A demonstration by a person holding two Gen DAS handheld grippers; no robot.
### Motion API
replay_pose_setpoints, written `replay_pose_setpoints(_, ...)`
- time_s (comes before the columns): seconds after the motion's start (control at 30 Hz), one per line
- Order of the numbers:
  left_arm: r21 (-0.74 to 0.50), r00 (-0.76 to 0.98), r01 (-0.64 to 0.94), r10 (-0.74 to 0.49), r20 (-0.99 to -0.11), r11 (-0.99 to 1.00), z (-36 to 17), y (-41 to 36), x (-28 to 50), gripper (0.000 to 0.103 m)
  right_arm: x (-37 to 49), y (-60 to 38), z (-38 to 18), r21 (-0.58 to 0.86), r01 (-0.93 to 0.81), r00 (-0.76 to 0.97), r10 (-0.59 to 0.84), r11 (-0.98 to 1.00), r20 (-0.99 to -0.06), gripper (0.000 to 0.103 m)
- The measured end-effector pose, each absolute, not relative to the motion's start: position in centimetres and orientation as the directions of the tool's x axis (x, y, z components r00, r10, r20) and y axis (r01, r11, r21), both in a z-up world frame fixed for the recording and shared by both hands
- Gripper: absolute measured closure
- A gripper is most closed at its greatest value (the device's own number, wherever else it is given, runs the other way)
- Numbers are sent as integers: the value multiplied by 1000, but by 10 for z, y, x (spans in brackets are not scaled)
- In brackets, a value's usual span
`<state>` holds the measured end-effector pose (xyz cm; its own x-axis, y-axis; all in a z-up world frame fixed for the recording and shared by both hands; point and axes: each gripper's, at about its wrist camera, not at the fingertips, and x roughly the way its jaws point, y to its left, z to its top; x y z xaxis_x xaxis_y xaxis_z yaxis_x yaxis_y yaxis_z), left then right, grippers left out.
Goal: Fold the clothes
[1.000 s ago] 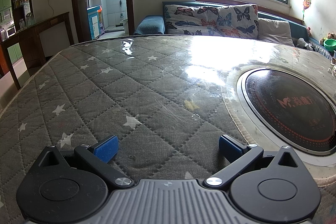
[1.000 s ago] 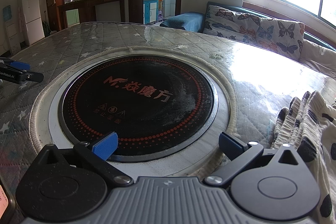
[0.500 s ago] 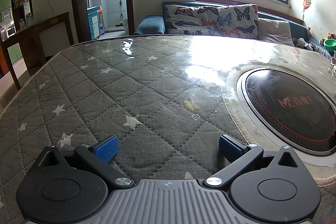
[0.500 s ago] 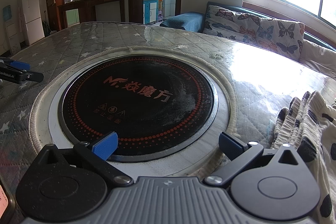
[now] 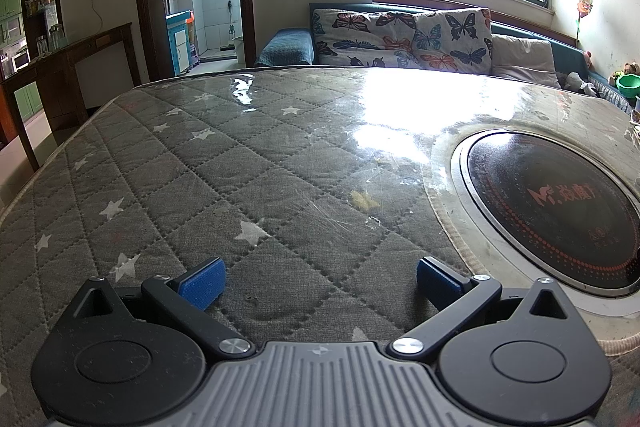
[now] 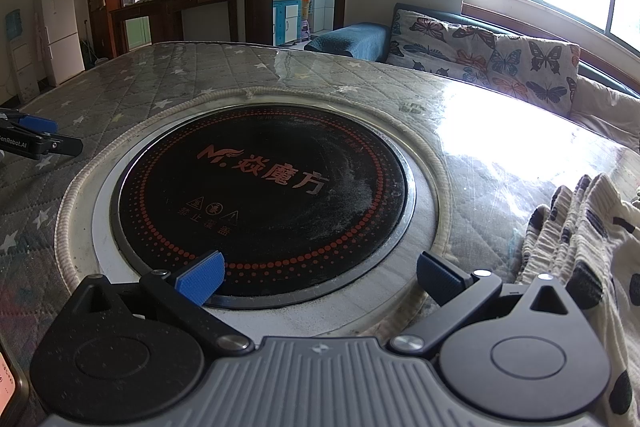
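A cream garment with dark spots (image 6: 580, 251) lies bunched at the right edge of the right wrist view, just right of my right gripper (image 6: 318, 277). That gripper is open, hovering low over the near rim of the black round hob (image 6: 260, 187), with nothing between its blue pads. My left gripper (image 5: 318, 281) is open too, low over the grey star-quilted table cover (image 5: 200, 163), holding nothing. In the right wrist view the left gripper's fingertips (image 6: 38, 125) show at the far left edge. No garment appears in the left wrist view.
The hob (image 5: 552, 207) is set into the table, ringed by a cord border, under a glossy clear sheet. Behind the table a sofa with butterfly cushions (image 5: 400, 39) runs under the window. A dark wooden console (image 5: 68, 67) and a doorway stand at the left.
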<state>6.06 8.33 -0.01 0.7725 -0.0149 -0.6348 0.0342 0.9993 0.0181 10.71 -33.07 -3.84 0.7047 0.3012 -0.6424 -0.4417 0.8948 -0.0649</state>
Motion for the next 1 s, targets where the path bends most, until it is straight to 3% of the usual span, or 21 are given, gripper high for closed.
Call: replay_pose_setpoints(1.0,18,773,34,-15,-635,999,0,83,61,0,106,-330,-39,-71,-437,709,294,896,-641,0)
